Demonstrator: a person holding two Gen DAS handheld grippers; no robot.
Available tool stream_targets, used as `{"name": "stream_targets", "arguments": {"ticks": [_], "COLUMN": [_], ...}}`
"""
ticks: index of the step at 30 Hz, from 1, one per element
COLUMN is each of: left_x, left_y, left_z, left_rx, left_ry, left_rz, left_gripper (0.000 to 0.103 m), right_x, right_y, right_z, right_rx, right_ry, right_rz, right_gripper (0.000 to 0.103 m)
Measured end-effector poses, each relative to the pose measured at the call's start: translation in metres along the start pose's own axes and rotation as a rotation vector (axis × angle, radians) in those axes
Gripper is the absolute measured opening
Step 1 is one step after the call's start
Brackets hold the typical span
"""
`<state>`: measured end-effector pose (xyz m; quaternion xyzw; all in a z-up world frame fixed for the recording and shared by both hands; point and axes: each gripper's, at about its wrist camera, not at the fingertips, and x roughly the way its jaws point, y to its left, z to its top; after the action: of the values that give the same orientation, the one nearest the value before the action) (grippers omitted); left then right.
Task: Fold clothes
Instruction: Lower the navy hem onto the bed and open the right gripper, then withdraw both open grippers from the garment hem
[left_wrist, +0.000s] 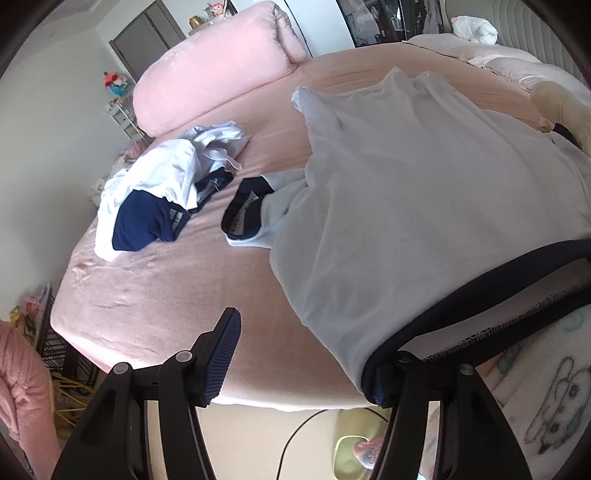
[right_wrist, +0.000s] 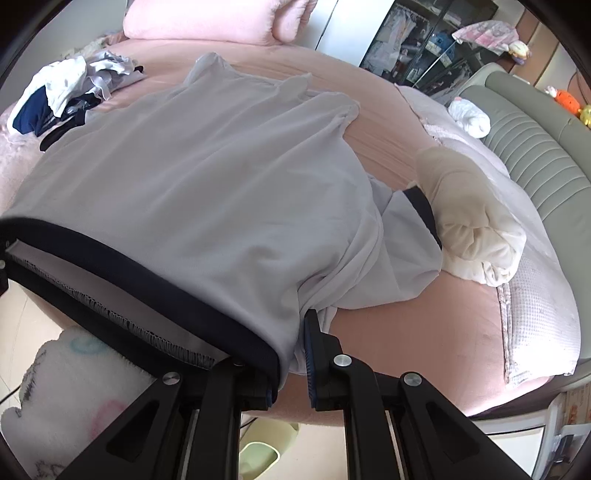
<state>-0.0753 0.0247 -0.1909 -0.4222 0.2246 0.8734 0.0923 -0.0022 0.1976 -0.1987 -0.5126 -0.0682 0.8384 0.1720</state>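
A pale lilac T-shirt with a navy hem lies spread on the pink bed, its hem toward me at the near edge. My right gripper is shut on the hem's right corner, with fabric pinched between the pads. My left gripper stands open at the hem's left corner. Its left finger is bare over the sheet, and the hem drapes over its right finger. A navy-cuffed sleeve sticks out on the left.
A heap of white and navy clothes lies at the bed's far left. A folded cream garment sits right of the shirt. A pink quilt lies at the back, a grey headboard stands at the right, and a person's fluffy sleeve is near.
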Motion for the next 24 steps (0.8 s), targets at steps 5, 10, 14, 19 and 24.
{"name": "stream_targets", "arguments": {"ticks": [5,10,14,19,24], "left_x": [-0.002,-0.004,-0.013,-0.031,-0.04], "left_y": [0.013,0.032,0.04,0.035,0.043], "left_z": [0.003,0.005,0.002,0.003,0.01], "left_rx": [-0.1,-0.229,-0.282,-0.202,-0.202], "left_ry": [0.026,0.089,0.101,0.084,0.072], "left_rz": [-0.147,-0.317,-0.381,-0.332,-0.326], "left_gripper": [0.059,0.063,0.064,0.064,0.064], "right_x": [0.001,-0.001,-0.005,-0.018,-0.034], "right_y": [-0.013,-0.024,-0.029,-0.029,-0.034], "right_z": [-0.003,-0.009,-0.01,-0.012,-0.01], "right_rx": [0.052,0.108,0.129,0.104,0.101], "right_ry": [0.015,0.037,0.054,0.054,0.045], "right_rz": [0.059,0.106,0.12,0.137,0.164], "right_gripper": [0.028,0.058,0.062,0.062,0.062]}}
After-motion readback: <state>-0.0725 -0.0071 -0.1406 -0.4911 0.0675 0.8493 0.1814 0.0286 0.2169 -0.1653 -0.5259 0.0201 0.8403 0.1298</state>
